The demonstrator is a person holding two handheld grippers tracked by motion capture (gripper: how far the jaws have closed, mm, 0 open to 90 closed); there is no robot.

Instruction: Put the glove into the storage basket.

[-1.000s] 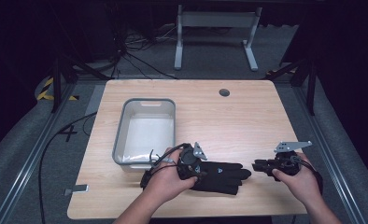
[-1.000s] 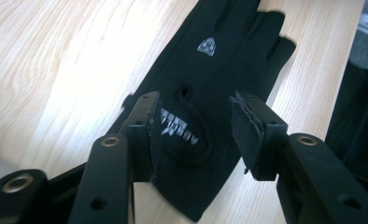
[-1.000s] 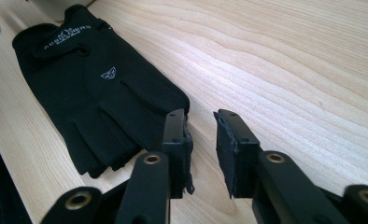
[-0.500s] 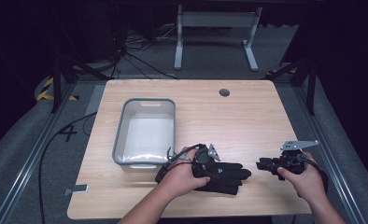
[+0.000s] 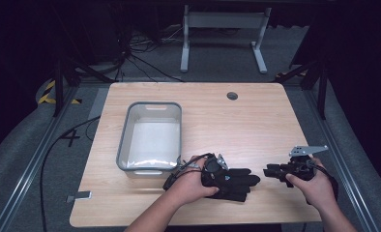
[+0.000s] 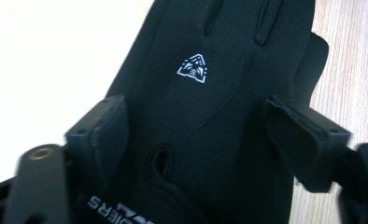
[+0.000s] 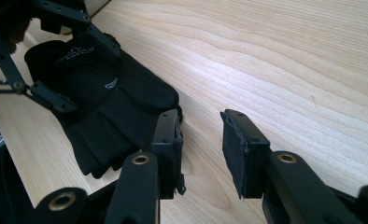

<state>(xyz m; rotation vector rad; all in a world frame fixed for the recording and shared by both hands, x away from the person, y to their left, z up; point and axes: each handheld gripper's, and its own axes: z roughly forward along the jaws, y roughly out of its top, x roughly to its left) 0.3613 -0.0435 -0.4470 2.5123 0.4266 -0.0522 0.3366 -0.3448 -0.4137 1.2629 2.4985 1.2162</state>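
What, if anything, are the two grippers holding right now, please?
Nothing. The left gripper straddles the black glove near its cuff with jaws just opened; the right gripper stands open over bare table.

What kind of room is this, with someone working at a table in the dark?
Probably a lab or recording studio, not a home. A lone wooden table stands on grey carpet, loose cables run across the floor behind it, and hazard-striped tape marks the floor at the left.
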